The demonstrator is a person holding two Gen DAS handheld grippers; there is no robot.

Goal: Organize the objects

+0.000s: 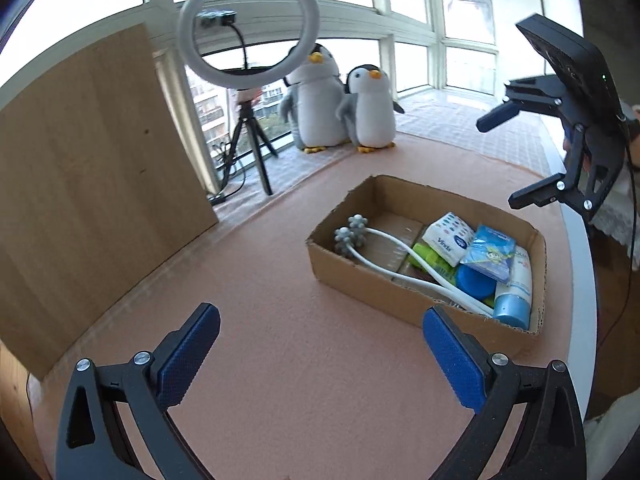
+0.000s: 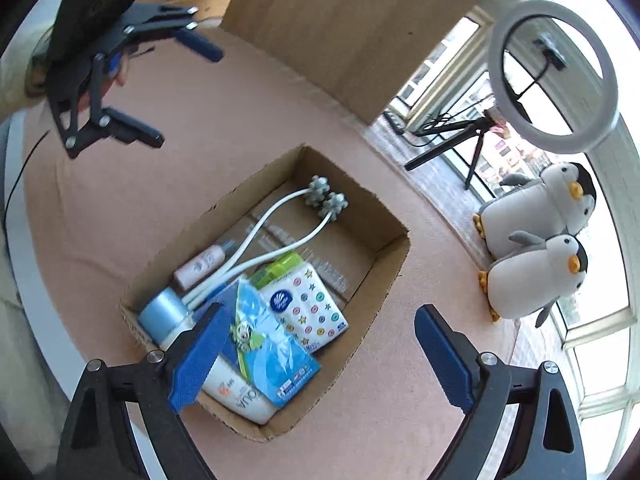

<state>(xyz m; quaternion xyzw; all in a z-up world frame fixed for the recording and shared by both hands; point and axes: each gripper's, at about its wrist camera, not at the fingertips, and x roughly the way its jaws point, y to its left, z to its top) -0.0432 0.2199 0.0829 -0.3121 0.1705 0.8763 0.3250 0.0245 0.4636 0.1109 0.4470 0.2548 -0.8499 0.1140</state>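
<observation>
1. Pink felt covers the table (image 1: 280, 280), and apart from the box nothing lies on what shows of it.
2. Plywood, a tall board (image 1: 92, 184), stands at the table's far edge, beside a ring light (image 1: 248, 28) on a tripod.
3. Two plush penguins (image 1: 344, 104) sit on the window ledge behind the table, well apart from the box.
4. The cardboard box (image 1: 352, 276) sits open near the table's middle and holds all the small things in view.
5. Inside, a white tube (image 2: 236, 388) with a blue cap lies along one wall; a blue pack (image 2: 272, 344) rests across it, touching a tissue pack (image 2: 316, 312) and a green pack (image 2: 276, 268).
6. A white massager (image 2: 280, 232) with two grey knobbed balls runs to the far corner, next to a small pink bottle (image 2: 200, 266).
7. The left gripper (image 1: 320, 360) is spread wide with nothing between its pads, over bare felt beside the box.
8. The right gripper (image 2: 320, 356) is also wide and empty, above the box's near end.
9. Risk: the blue pack sits tilted on the pile, so a pad dipping in from above could knock it over the low wall or nudge the light box along the felt.
</observation>
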